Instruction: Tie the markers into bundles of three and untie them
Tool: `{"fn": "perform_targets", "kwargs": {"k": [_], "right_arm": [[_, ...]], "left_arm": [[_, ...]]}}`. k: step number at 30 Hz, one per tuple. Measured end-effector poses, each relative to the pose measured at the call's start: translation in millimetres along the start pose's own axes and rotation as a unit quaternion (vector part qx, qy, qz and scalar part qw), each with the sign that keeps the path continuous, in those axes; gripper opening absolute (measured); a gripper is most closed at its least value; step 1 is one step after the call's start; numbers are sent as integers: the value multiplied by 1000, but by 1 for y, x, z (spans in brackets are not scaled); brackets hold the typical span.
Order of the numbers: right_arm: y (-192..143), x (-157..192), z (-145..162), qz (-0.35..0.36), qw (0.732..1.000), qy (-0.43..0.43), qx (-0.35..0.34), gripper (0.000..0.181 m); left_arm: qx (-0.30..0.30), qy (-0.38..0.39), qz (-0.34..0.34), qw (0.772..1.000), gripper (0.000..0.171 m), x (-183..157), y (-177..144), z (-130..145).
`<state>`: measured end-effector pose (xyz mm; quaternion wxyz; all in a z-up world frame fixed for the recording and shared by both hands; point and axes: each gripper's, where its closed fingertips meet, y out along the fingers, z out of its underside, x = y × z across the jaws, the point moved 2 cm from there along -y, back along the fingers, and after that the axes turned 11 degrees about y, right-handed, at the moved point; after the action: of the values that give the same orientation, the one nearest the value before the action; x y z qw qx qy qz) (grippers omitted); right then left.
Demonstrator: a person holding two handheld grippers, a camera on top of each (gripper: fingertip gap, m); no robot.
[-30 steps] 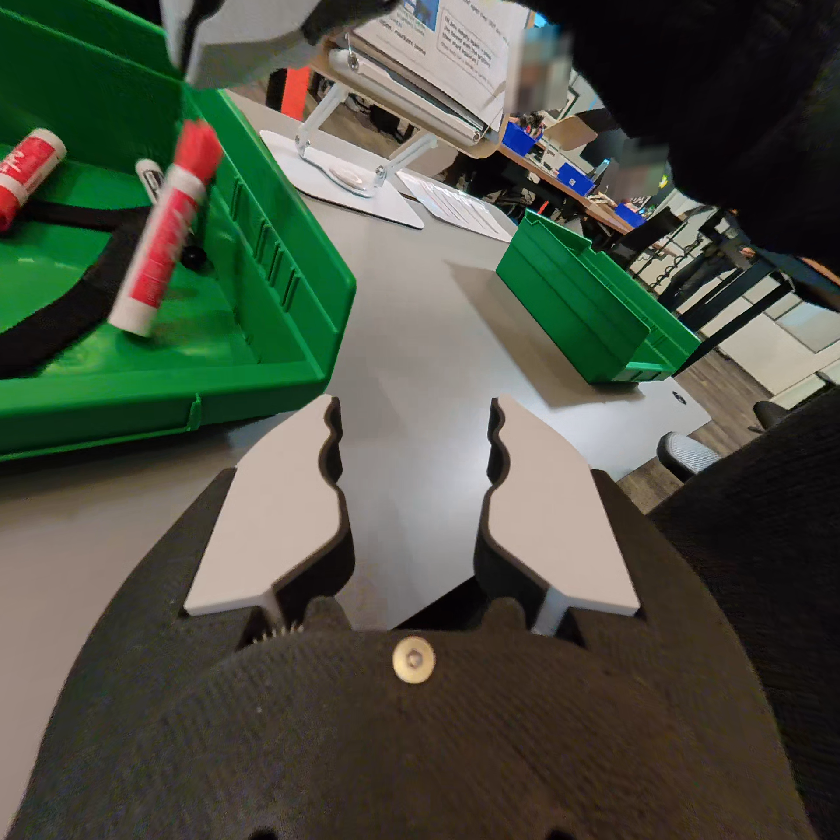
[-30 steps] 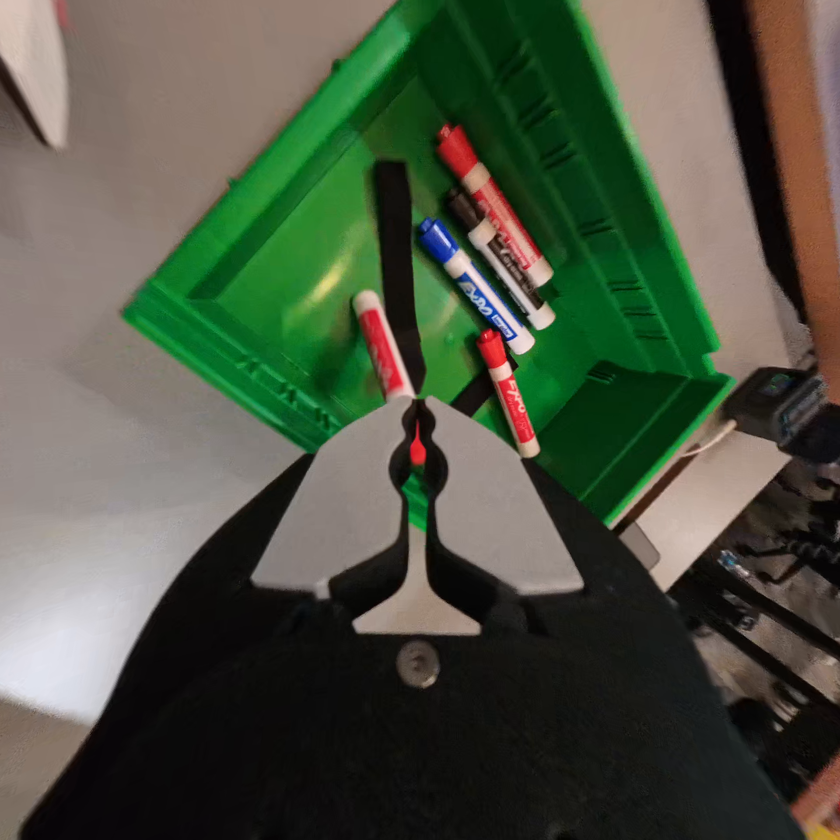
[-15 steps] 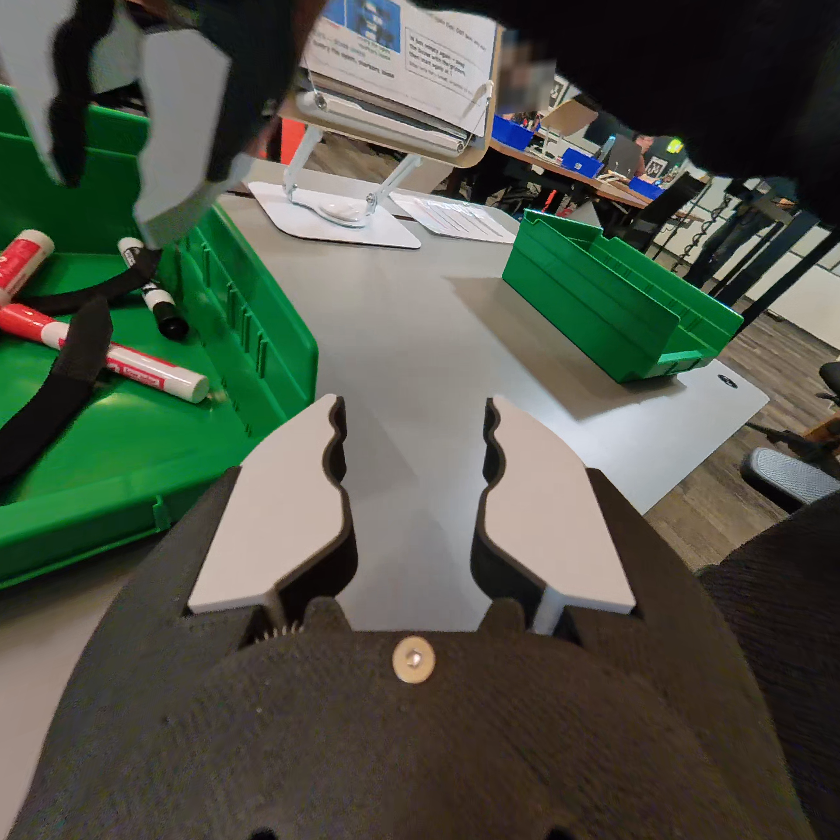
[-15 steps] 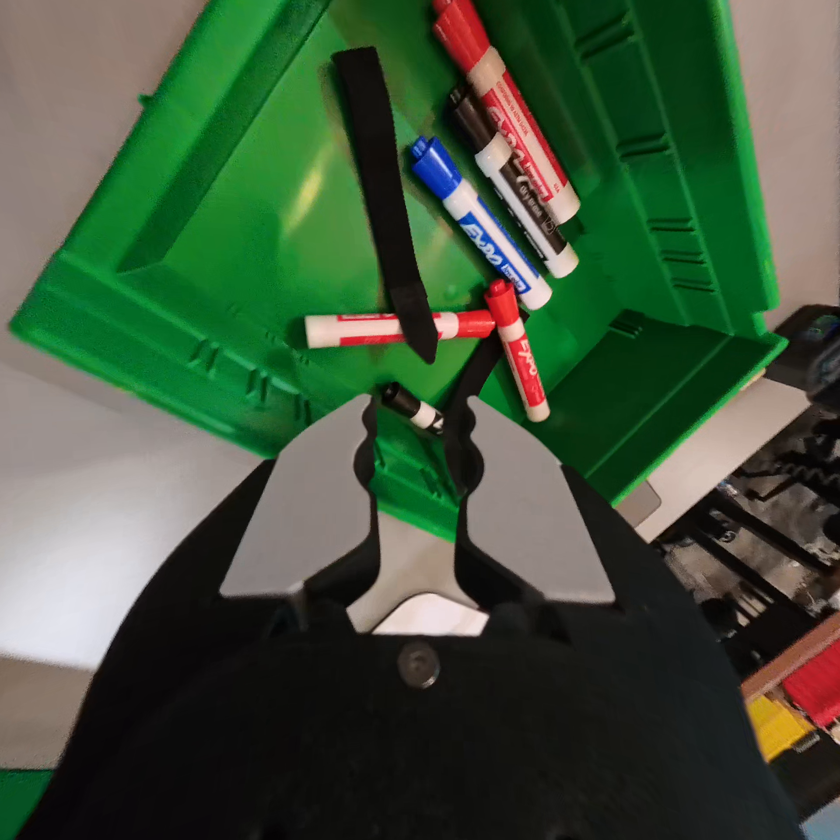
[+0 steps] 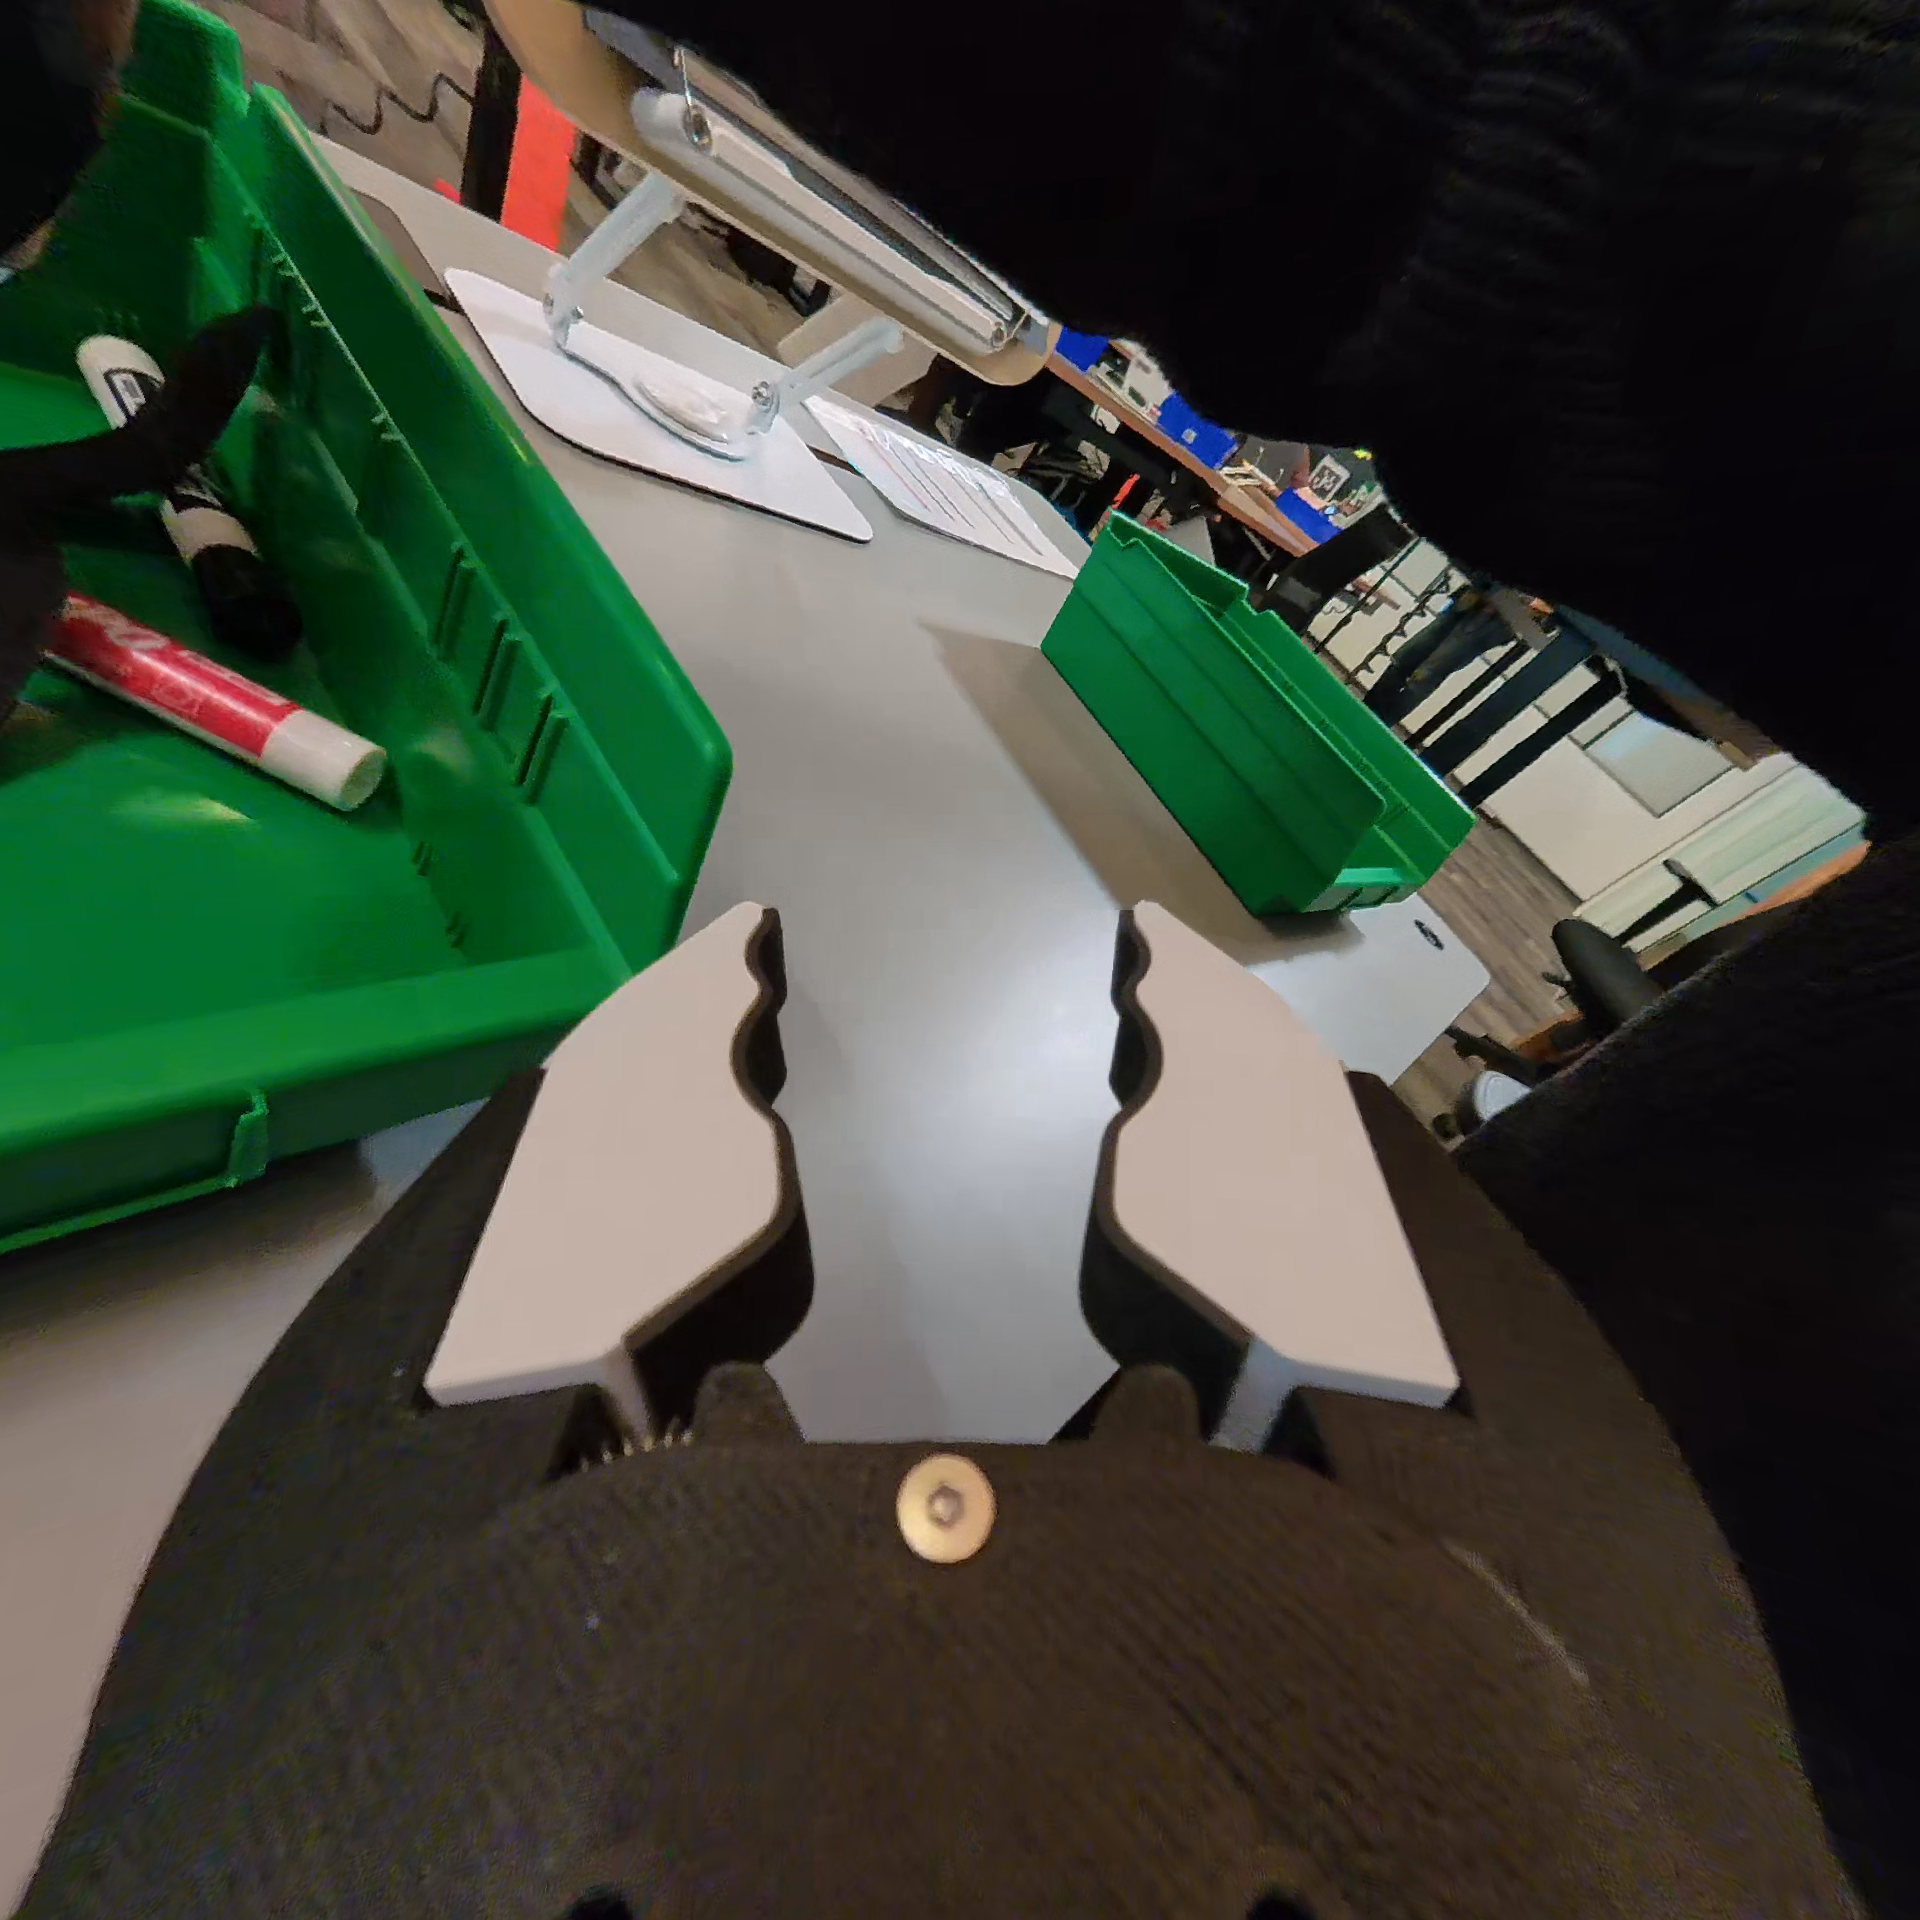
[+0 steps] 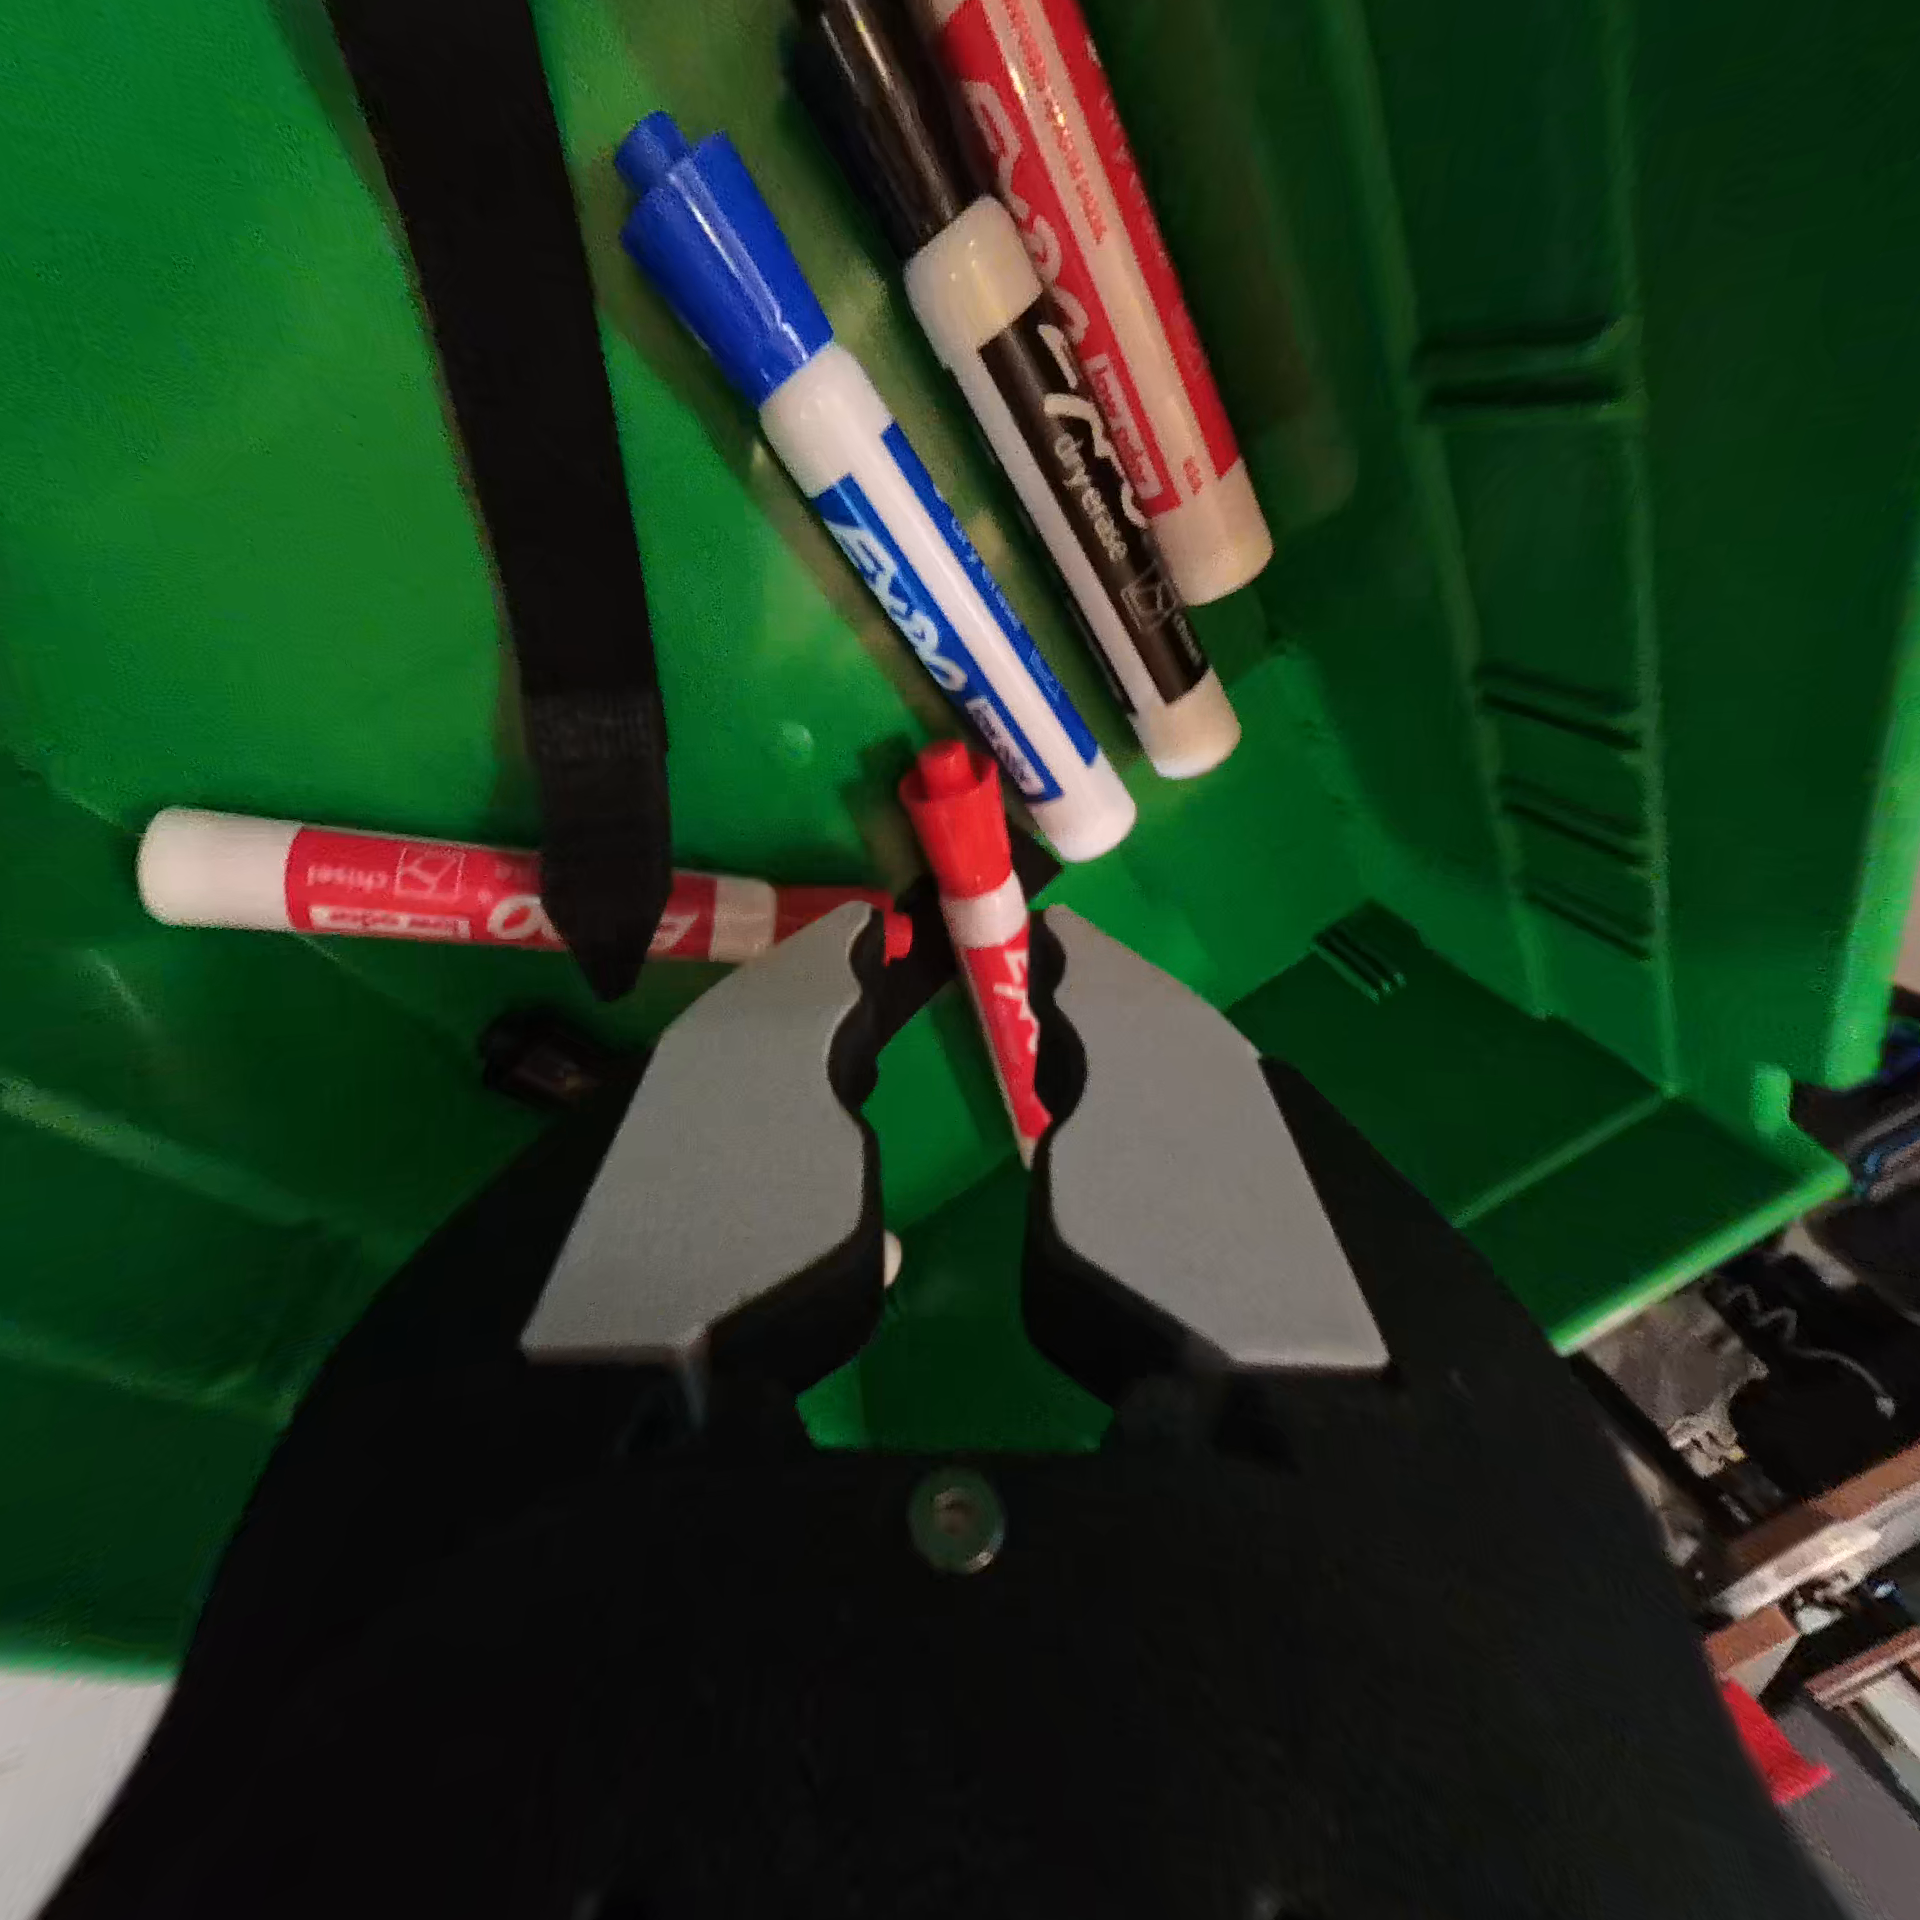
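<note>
My right gripper (image 6: 951, 930) is open inside a green bin (image 6: 208, 416), low over its floor. A thin red marker (image 6: 977, 914) lies between its two fingers. A thick red marker (image 6: 416, 883) lies crosswise to the left, under the end of a black strap (image 6: 520, 416). A blue marker (image 6: 883, 499), a black marker (image 6: 1060, 488) and another thick red marker (image 6: 1112, 291) lie side by side beyond. My left gripper (image 5: 945, 925) is open and empty over the grey table (image 5: 883, 727), just right of the same green bin (image 5: 499, 540).
A second green bin (image 5: 1226, 717) stands farther right on the table. A white stand with a tilted board (image 5: 748, 312) and a sheet of paper (image 5: 956, 488) are at the back. A dark sleeve (image 5: 1558, 260) fills the upper right of the left wrist view. My right gripper's tips are some 7 centimetres from the blue marker (image 6: 883, 499). To reach the black strap (image 6: 520, 416) in a straight line is about 9 centimetres for my right fingers, about 15 centimetres for my left.
The right gripper let go of the thick red marker, which now lies in the bin. It opened and dropped into the bin around the thin red marker. The left gripper stayed open and tilted.
</note>
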<state>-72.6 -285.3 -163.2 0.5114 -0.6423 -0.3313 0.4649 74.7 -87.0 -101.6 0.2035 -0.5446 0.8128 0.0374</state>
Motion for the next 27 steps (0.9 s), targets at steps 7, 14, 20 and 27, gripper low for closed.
{"fn": "perform_targets", "kwargs": {"k": [7, 14, 20, 27], "right_arm": [[26, -5, -3, 16, 999, -37, 17, 18], [-57, -17, -23, 66, 990, 69, -101, 17], [-225, 27, -56, -16, 781, 391, -486, 17], [-268, 187, -22, 78, 631, 483, -602, 17]], "left_arm": [[8, -17, 11, 1000, 62, -1, 1, 3], [7, -1, 17, 1000, 62, -8, 1, 3], [-11, 11, 56, 998, 55, -26, 0, -1], [-27, -2, 107, 994, 60, -44, 2, -2]]}}
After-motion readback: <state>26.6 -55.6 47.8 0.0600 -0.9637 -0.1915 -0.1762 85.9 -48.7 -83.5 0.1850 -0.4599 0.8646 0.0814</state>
